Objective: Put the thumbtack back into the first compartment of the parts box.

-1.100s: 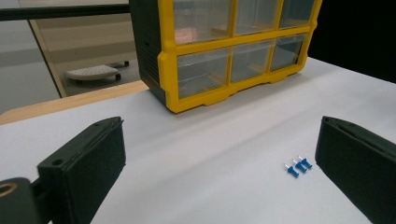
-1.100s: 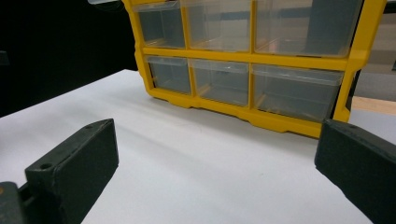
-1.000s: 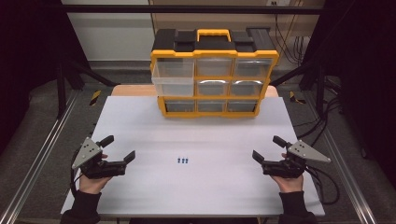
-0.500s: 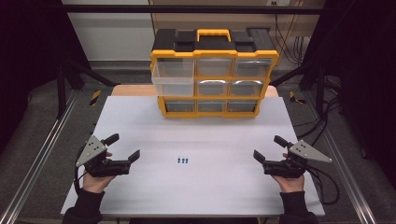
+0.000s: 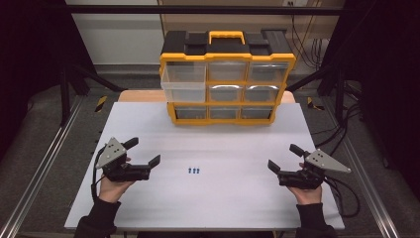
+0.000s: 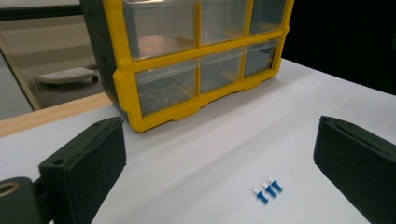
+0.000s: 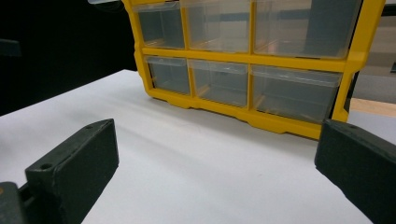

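Yellow-black drawer organizer [image 5: 227,79] at far edge of white table [image 5: 148,124]; left middle drawer pulled out.

Black two-jaw left claw [image 5: 145,153], right claw [image 5: 286,157], grey triangular plates, black cables, dark sleeves

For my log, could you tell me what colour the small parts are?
Blue parts, clearest in the left gripper view.

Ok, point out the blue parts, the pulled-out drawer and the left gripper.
blue parts [image 6: 268,190]: left gripper view, middle piece.
pulled-out drawer [image 5: 183,82]: high view, clear front wall.
left gripper [image 5: 142,157]: high view, between the open jaws.
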Available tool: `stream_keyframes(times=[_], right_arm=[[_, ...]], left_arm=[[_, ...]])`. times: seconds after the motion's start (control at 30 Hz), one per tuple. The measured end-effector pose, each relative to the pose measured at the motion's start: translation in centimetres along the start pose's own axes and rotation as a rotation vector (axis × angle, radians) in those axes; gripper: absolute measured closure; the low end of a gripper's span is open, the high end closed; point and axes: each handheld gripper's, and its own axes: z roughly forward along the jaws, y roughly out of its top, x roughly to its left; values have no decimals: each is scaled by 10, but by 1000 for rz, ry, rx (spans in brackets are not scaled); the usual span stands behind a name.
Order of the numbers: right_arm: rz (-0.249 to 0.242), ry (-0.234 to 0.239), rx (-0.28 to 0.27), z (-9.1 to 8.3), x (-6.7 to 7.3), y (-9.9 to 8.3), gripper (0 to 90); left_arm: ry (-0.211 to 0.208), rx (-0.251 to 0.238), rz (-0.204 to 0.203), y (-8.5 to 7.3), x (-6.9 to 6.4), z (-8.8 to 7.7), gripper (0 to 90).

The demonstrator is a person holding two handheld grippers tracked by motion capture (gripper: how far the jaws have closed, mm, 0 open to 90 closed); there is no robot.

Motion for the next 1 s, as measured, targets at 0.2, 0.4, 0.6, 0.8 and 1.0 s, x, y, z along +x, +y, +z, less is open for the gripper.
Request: stream_keyframes(times=[0.2,0.4,0.6,0.8,1.0], right_arm=[[0,-3,2,1,1,0,6],[2,-6,2,0,1,0,6],[-2,-2,2,0,0,0,6],[1,-7,-1,0,0,0,6],[1,-6,1,0,0,0,6]], left_arm=[[-17,1,7,10,-9,17,24],[-25,27,-8,9,-16,36,26],[-23,83,-15,1,-21,52,30],[-12,151,-32,-13,-24,64,41],[9,200,-47,-23,-26,72,67]])
